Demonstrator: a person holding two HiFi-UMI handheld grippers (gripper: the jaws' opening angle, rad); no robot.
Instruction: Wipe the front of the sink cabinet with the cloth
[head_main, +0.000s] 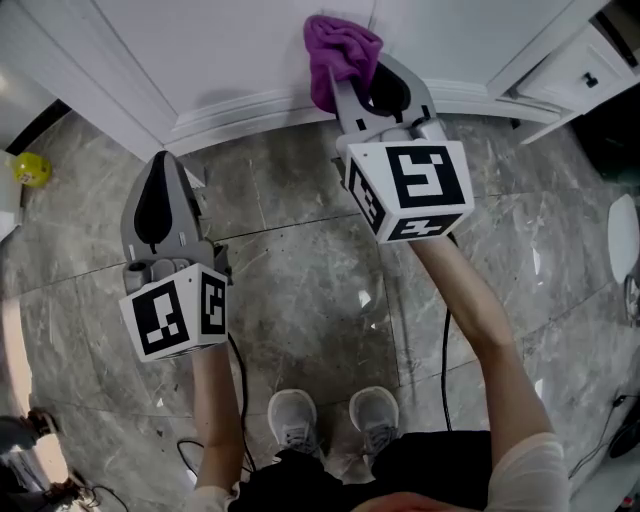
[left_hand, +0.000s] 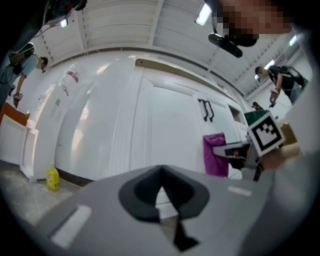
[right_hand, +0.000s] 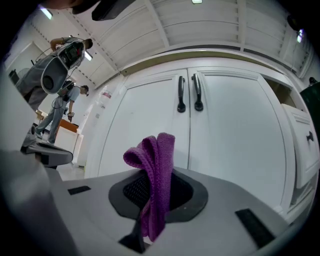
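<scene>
A purple knitted cloth (head_main: 338, 58) (right_hand: 152, 175) is pinched in my right gripper (head_main: 352, 80) (right_hand: 150, 200), which is shut on it. The cloth's folded end sticks out past the jaws and sits at the foot of the white sink cabinet doors (right_hand: 200, 145) (head_main: 260, 50). In the left gripper view the cloth (left_hand: 215, 155) hangs against the cabinet front (left_hand: 160, 125). My left gripper (head_main: 158, 205) (left_hand: 162, 200) is shut with nothing in it, held lower and to the left, short of the cabinet's baseboard.
Two black door handles (right_hand: 189, 92) sit at the seam of the doors. A yellow bottle (head_main: 30, 168) (left_hand: 52, 178) stands on the grey marble floor (head_main: 300, 290) at the left. A drawer unit (head_main: 575, 75) is at the right. My shoes (head_main: 335, 415) are below.
</scene>
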